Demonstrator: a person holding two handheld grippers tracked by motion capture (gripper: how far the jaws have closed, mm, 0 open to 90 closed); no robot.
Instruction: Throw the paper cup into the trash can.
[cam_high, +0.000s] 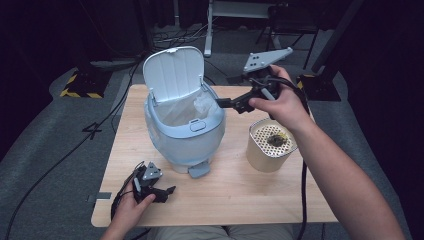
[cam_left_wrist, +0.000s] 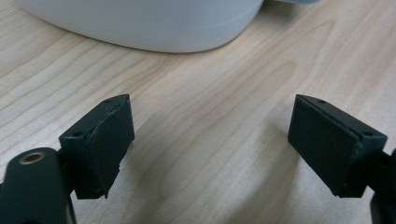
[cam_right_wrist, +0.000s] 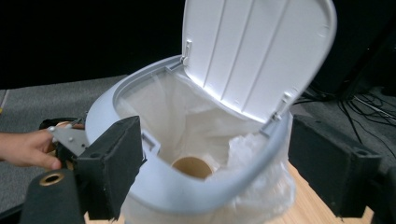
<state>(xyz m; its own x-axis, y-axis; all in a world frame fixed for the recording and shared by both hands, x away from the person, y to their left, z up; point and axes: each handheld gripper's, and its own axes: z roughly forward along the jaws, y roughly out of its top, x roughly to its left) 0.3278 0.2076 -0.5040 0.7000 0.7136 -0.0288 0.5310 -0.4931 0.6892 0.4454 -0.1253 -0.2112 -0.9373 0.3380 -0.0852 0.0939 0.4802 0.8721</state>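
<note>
Wooden table (cam_high: 225, 190) | left gripper (cam_high: 167, 192) jaws spread, empty | right gripper (cam_high: 222, 103) jaws spread over bin (cam_high: 182, 127)

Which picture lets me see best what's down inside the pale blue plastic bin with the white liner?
The right gripper view: it looks into the pale blue plastic bin, where a brown round object lies in the white liner. The high view shows the bin's open lid, not the bottom; the left gripper view, just its base.
</note>
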